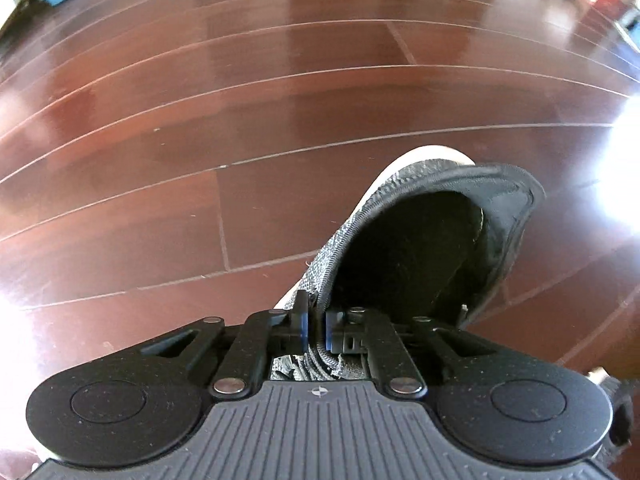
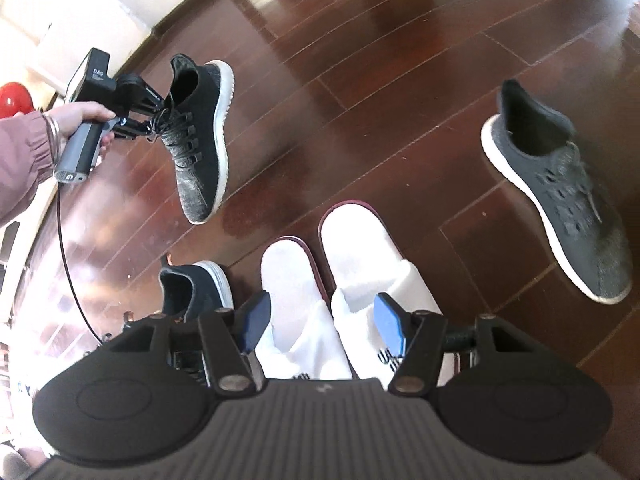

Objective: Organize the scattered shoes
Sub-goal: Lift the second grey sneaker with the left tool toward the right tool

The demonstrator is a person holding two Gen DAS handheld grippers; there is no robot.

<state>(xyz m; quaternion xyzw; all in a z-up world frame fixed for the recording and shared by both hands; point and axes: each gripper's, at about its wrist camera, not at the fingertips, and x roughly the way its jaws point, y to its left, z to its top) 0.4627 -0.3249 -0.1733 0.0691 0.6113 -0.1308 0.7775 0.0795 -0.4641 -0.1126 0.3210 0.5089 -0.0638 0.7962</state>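
Aloft at ten o'clock, the left gripper (image 2: 150, 124) pinches the dark sneaker (image 2: 200, 136) by its collar for carrying; the right gripper (image 2: 320, 322) hangs spread above the white slippers (image 2: 352, 256).

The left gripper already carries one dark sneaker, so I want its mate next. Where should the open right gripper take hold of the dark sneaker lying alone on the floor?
Grip the dark sneaker by the raised collar at its heel end. That rim stands up thin above the sole, so the right gripper's fingers could probably straddle one side wall, coming down from above.
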